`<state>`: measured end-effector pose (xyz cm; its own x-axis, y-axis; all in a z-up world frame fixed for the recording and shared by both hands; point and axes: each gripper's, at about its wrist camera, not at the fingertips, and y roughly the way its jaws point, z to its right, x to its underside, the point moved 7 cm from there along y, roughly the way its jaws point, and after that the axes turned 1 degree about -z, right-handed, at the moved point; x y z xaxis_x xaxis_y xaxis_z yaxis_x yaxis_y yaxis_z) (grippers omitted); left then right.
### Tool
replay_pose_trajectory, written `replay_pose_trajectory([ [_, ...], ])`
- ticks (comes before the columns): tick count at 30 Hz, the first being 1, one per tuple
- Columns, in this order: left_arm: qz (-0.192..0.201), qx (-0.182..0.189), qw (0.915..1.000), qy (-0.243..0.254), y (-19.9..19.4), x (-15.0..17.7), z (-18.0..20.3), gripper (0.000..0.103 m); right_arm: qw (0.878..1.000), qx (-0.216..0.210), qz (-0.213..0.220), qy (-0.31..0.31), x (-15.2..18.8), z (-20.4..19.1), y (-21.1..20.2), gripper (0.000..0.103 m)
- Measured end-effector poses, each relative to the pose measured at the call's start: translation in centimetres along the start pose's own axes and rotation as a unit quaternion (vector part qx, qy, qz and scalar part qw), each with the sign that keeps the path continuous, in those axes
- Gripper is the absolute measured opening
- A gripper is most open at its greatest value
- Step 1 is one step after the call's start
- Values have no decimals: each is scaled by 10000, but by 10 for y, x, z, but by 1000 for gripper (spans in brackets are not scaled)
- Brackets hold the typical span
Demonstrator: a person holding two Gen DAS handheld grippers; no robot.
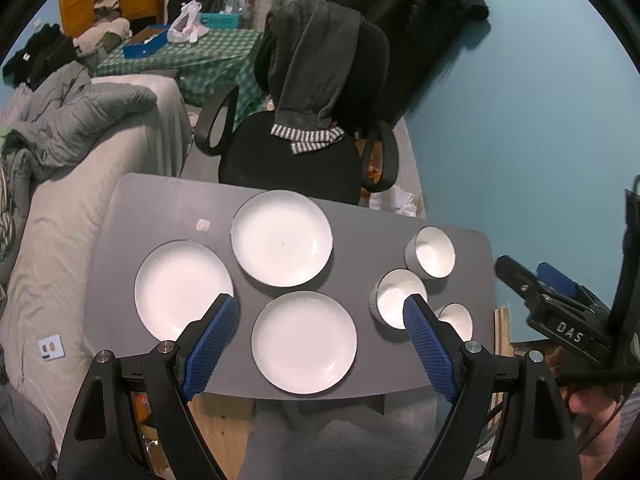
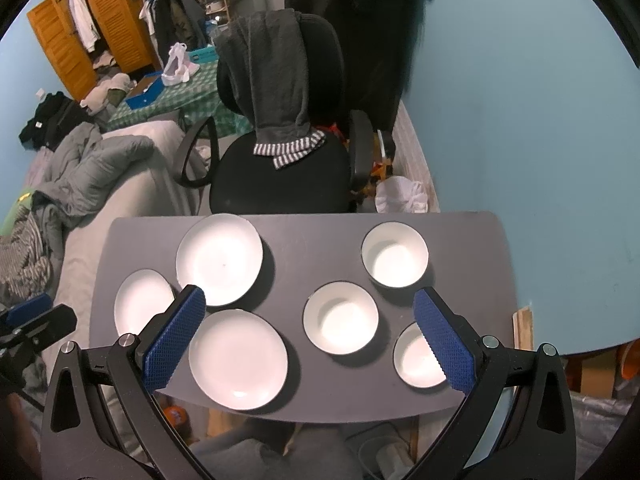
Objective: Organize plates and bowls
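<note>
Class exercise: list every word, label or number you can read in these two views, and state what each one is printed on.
"DAS": white letters on the black body of the right gripper, seen from the left wrist view.
Small card on the bed: its dark marks are too small to read.
Nothing readable on the plates or bowls.

A black office chair (image 2: 280,176) stands at the far edge of the grey bench (image 2: 304,240), with a dark grey garment (image 2: 276,76) with striped cuffs draped over its backrest. Left of it lies a bed (image 1: 100,184) with a rumpled grey duvet (image 1: 80,116); behind are a green checked cloth (image 2: 168,104) and an orange louvred wardrobe (image 2: 96,24).
</note>
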<state>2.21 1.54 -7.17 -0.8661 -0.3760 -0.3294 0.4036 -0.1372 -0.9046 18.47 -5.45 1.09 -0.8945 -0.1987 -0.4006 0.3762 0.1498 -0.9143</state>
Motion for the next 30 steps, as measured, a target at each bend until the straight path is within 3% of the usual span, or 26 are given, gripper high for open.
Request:
replay_pose_trajectory([
  [8,-21,-232,9996,-126,9,5,-23,86,9993,19,258,-252,-5,-1,0,102],
  [13,-9,-340,9993,-181,14,10,-42,86,9989,-269,264,-291,-6,-5,3,102],
  [20,35,-486,9987,-126,25,20,-61,86,9979,-547,-106,-324,3,-15,24,102],
  [30,-170,-517,9980,312,48,40,-80,86,9939,-356,-534,-893,27,-28,59,102],
])
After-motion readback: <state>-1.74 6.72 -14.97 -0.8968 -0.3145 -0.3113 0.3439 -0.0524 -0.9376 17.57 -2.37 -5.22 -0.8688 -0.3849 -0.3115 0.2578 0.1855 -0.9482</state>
